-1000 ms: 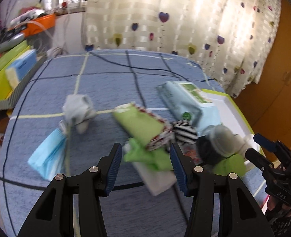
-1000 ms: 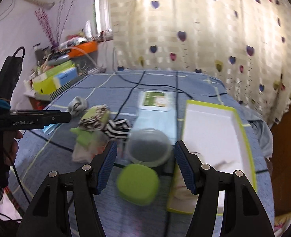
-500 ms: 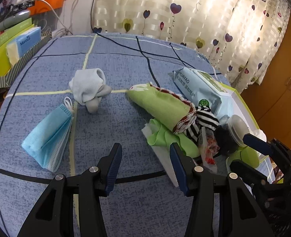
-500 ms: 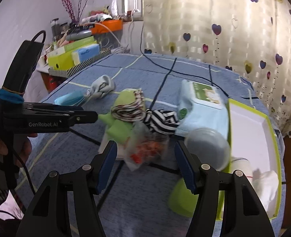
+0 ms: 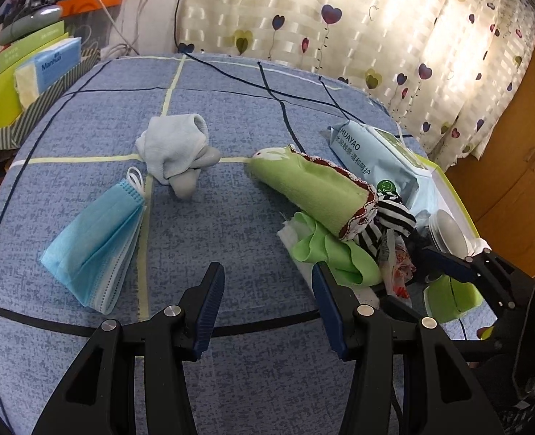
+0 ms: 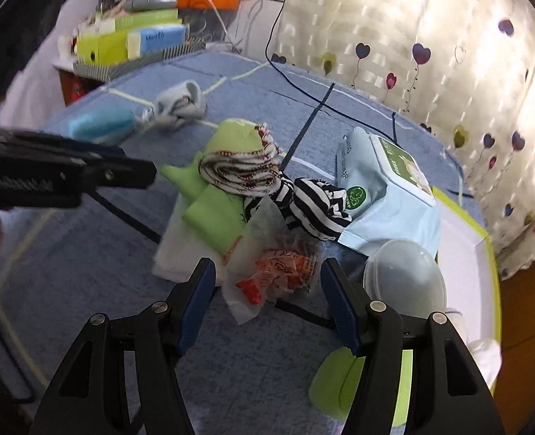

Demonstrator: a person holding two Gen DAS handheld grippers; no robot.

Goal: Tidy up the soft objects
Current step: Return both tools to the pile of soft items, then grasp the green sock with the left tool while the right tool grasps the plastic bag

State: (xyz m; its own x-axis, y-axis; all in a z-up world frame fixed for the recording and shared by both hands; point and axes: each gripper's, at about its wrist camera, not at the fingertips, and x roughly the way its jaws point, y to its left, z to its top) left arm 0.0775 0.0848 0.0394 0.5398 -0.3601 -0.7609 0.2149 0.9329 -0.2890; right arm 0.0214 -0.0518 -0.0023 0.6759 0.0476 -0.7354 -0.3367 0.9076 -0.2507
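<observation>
Pile: soft things are lying in a heap on the blue bed cover (image 5: 252,116) — a rolled green cloth (image 5: 311,188), a striped sock (image 6: 314,203), a flat green cloth (image 6: 213,214) and a crinkly clear bag (image 6: 274,272) with orange bits inside.

Loose ones: a pale grey sock (image 5: 176,152) and a blue face mask (image 5: 97,243) are sitting well apart from the heap, just beside each other.

Right tongs: the right gripper (image 6: 267,290) is hanging wide open over the crinkly bag, holding nothing.

Left tongs: the left gripper (image 5: 267,290) is standing partly open over bare cover, holding nothing, with its right finger (image 5: 327,301) just beside the flat green cloth.

Slip risk: the bag is looking thin and shiny, so the pads may be sliding off it or pinching only a corner.

Drag risk: the bag is touching the striped sock and flat cloth, so a grab may be pulling those along too.

Bump risk: the clear round tub (image 6: 405,282) and the wipes pack (image 6: 387,199) are sitting near, and a wide finger may be knocking them.

Tray: the white tray with green rim (image 6: 485,239) is lying past the tub, mostly bare; something white is sitting at its near end, maybe cloth, but it is too cut off to tell.

Tub: looks empty, though its cloudy top is hiding the inside.
</observation>
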